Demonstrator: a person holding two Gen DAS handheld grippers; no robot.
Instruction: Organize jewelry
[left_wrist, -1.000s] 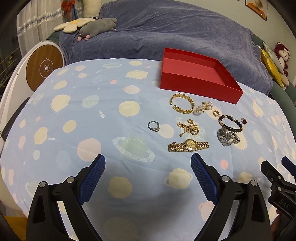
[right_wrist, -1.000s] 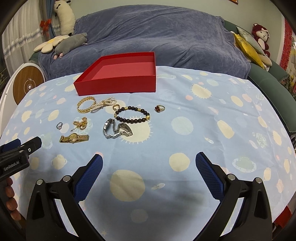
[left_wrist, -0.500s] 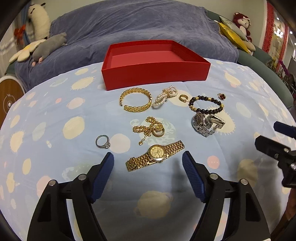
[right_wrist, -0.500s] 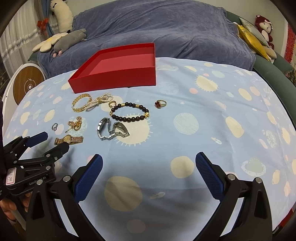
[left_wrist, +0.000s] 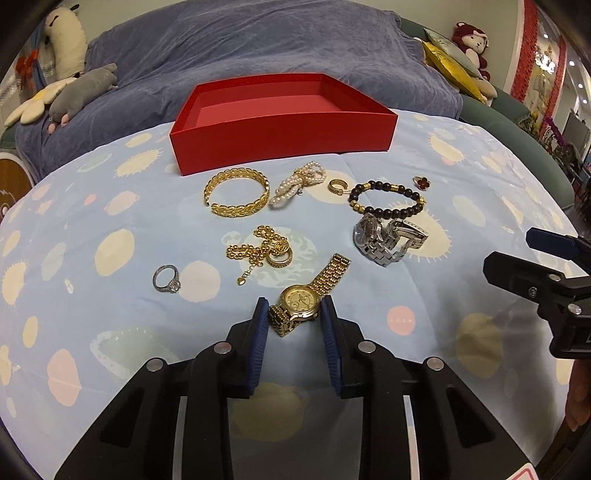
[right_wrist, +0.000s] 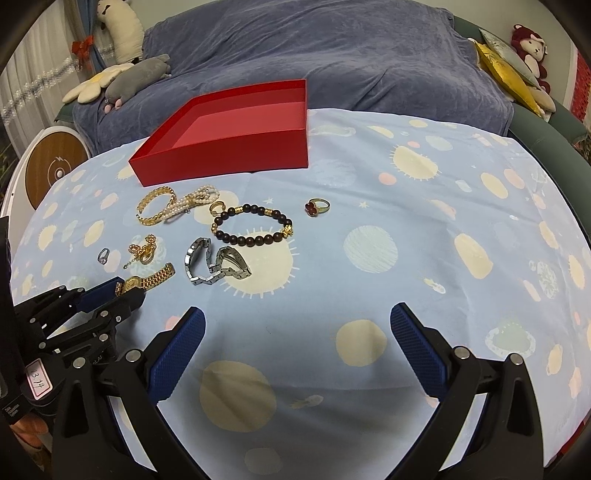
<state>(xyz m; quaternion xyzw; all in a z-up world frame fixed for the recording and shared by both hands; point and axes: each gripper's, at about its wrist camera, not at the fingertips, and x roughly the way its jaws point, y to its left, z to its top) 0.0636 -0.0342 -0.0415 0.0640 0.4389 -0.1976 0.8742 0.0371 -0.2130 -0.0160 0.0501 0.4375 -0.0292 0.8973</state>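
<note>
My left gripper (left_wrist: 294, 308) is shut on the gold watch (left_wrist: 308, 295), its blue pads against the watch case on the cloth; it also shows in the right wrist view (right_wrist: 125, 291). An empty red box (left_wrist: 280, 147) stands behind. In front of it lie a gold bangle (left_wrist: 236, 197), a pearl bracelet (left_wrist: 299, 182), a small gold ring (left_wrist: 337, 185), a dark bead bracelet (left_wrist: 388, 201), a red clover ring (left_wrist: 422, 182), a silver watch (left_wrist: 388, 240), a gold chain (left_wrist: 262, 251) and a silver ring (left_wrist: 167, 279). My right gripper (right_wrist: 295, 325) is open and empty, nearer than the jewelry.
The table carries a light blue planet-print cloth (right_wrist: 406, 240). A sofa under a blue-grey cover (left_wrist: 258, 44) with plush toys (left_wrist: 77, 92) stands behind it. A round white and wood device (right_wrist: 51, 166) stands at the left.
My left gripper moved forward to the gold watch and closed its jaws on the case. My right gripper stayed open and drew a little closer to the jewelry.
</note>
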